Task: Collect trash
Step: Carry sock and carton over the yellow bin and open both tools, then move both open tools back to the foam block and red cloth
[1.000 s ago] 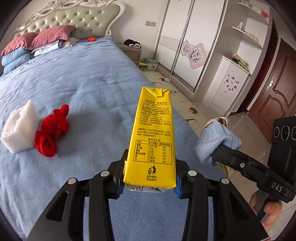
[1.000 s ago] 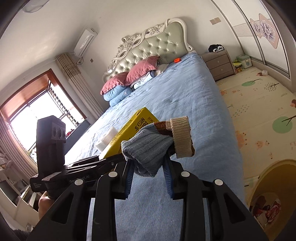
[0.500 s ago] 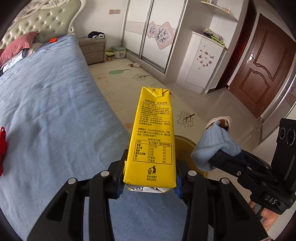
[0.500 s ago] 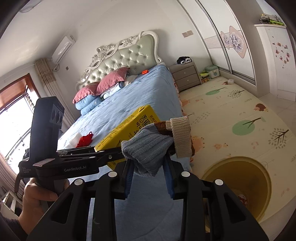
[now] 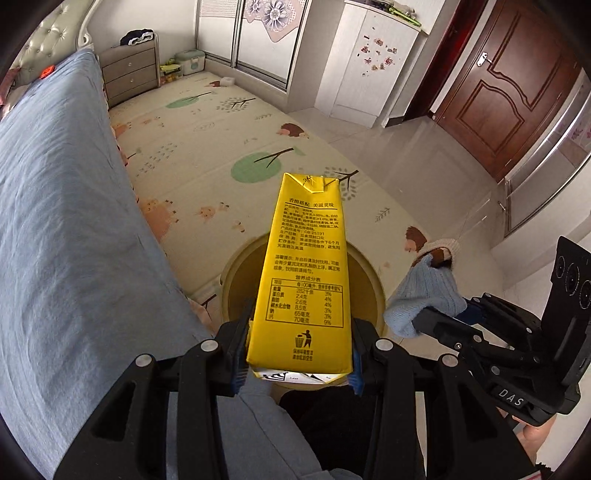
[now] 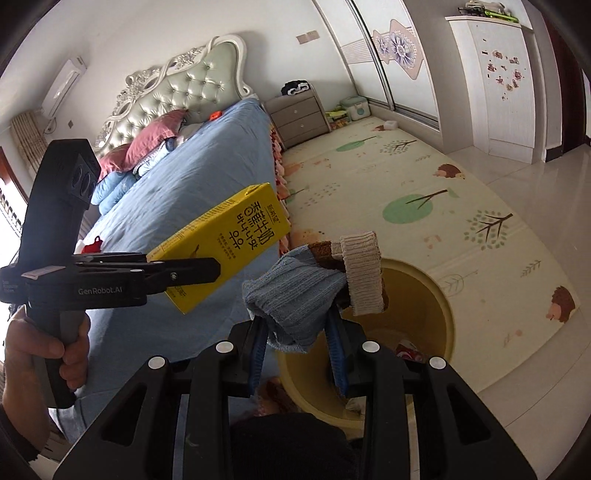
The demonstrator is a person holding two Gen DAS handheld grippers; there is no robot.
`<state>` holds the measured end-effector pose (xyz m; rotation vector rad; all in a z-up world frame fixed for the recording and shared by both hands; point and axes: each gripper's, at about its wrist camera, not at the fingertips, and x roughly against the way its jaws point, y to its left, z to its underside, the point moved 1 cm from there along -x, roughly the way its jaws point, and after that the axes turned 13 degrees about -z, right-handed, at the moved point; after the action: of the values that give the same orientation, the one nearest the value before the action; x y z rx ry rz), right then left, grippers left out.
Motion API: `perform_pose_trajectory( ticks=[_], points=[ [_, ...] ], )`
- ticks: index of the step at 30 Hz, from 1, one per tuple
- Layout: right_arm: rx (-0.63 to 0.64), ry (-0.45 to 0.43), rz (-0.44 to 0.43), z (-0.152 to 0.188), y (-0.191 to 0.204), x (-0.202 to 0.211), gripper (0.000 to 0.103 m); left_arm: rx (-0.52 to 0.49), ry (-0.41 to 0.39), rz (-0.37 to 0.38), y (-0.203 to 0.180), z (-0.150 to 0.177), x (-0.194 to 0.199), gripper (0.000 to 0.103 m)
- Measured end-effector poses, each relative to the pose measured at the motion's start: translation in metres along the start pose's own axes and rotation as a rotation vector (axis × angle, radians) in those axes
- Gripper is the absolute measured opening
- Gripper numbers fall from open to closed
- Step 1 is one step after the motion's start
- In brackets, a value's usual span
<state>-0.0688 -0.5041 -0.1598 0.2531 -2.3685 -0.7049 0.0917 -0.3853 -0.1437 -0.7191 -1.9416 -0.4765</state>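
Observation:
My left gripper (image 5: pixel 299 345) is shut on a yellow milk carton (image 5: pixel 306 269), held above a yellow round bin (image 5: pixel 236 273) on the floor beside the bed. The carton (image 6: pixel 221 240) and the left gripper (image 6: pixel 192 269) also show in the right wrist view. My right gripper (image 6: pixel 297 354) is shut on a blue sock with a brown and beige cuff (image 6: pixel 299 295), over the near edge of the bin (image 6: pixel 432 295). The sock (image 5: pixel 424 295) shows in the left wrist view, right of the bin. Some trash lies in the bin's bottom (image 6: pixel 410 349).
The blue bed (image 5: pixel 55 221) runs along the left, with a red item (image 6: pixel 92 245) on it. A patterned play mat (image 5: pixel 207 147) covers the floor. A nightstand (image 5: pixel 129 74), wardrobe (image 5: pixel 258 33) and brown door (image 5: pixel 509 92) stand beyond.
Both grippers swung away from the bed toward the floor. The yellow bin has come under the carton and the sock. Both grips are unchanged.

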Motion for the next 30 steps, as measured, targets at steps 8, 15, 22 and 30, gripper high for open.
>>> perform_pose_trajectory(
  ticks=[8,15,22,30],
  points=[
    [-0.009,0.057,0.059,-0.003,-0.03,-0.017,0.03,-0.008,0.073,0.028,-0.006,-0.015,-0.027,0.042],
    [0.014,0.08,0.109,-0.003,-0.035,-0.024,0.059,0.0,0.102,-0.006,-0.008,-0.02,-0.037,0.095],
    [-0.027,0.05,0.118,0.004,-0.043,-0.009,0.059,-0.039,0.117,-0.024,-0.014,-0.016,-0.04,0.095],
    [-0.04,0.039,0.121,0.003,-0.039,-0.001,0.059,-0.058,0.05,-0.015,-0.018,-0.012,-0.021,0.095]
  ],
)
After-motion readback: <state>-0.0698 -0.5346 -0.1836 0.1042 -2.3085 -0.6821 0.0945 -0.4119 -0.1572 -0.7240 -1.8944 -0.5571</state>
